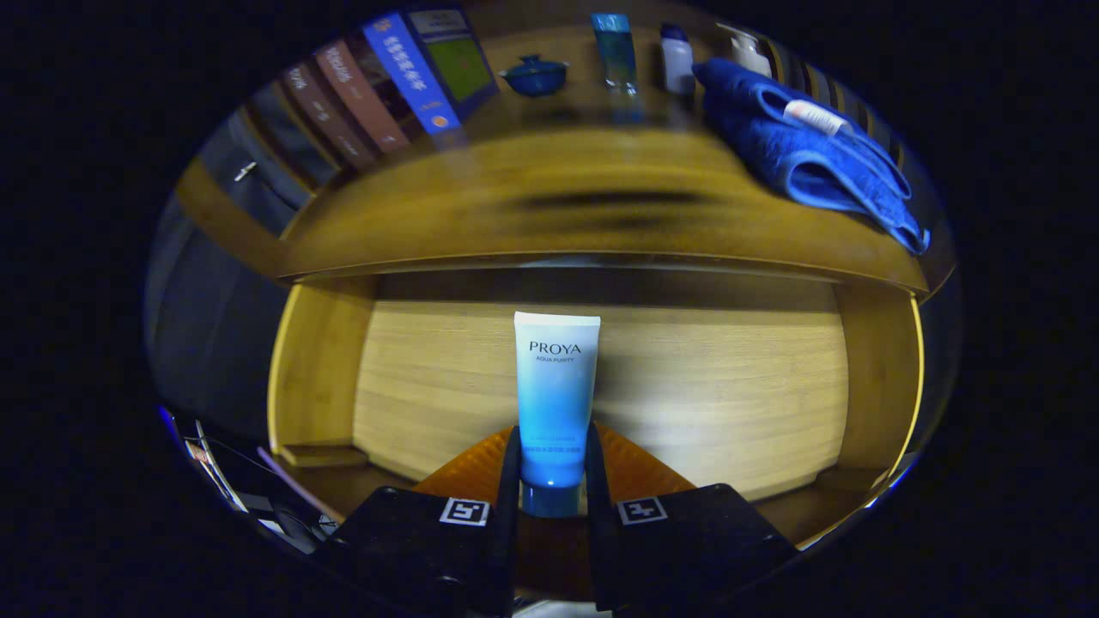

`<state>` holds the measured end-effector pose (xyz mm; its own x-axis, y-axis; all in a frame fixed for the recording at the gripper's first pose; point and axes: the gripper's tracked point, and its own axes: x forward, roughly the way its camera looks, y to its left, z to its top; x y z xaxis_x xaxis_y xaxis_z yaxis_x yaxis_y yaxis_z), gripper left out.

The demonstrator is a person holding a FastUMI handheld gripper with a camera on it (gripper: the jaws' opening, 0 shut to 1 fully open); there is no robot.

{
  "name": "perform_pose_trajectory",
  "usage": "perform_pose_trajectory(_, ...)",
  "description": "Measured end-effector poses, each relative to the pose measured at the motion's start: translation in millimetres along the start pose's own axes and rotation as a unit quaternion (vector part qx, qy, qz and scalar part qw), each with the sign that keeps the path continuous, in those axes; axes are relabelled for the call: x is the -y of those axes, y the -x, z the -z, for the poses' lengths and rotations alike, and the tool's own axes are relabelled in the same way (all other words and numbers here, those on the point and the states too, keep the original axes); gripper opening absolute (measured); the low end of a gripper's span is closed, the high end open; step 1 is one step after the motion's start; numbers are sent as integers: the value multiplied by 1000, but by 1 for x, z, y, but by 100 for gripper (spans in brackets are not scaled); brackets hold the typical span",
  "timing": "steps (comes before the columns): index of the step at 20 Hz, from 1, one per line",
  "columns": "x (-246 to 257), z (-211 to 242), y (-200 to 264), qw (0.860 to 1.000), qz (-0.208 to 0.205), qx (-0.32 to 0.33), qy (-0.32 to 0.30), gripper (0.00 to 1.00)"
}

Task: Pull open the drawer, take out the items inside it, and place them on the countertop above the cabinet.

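A blue-and-white cosmetic tube (555, 403) stands between my fingers, cap end down, its white crimped end pointing away from me. My gripper (552, 468) is shut on the tube's lower part, both fingers pressing its sides. Behind and below the tube lies the open wooden drawer (326, 378), its pale bottom bare around the tube. Beyond the drawer runs the wooden countertop (481, 206) of the cabinet.
On the countertop's far side stand several books (378, 86), a small blue lidded bowl (534, 75), another blue tube (615, 51), a white bottle (677, 58) and a pump bottle (749, 51). A folded blue towel (816, 154) lies on the right.
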<state>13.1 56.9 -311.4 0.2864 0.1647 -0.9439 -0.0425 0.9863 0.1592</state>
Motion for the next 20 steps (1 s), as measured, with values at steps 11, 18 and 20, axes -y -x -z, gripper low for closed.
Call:
perform_pose_trajectory(11,26,-147,30,992,45,116,19,39)
perform_pose_trajectory(18,33,-185,-24,992,86,78,48,39)
perform_pose_trajectory(20,30,-191,-26,991,90,83,54,39)
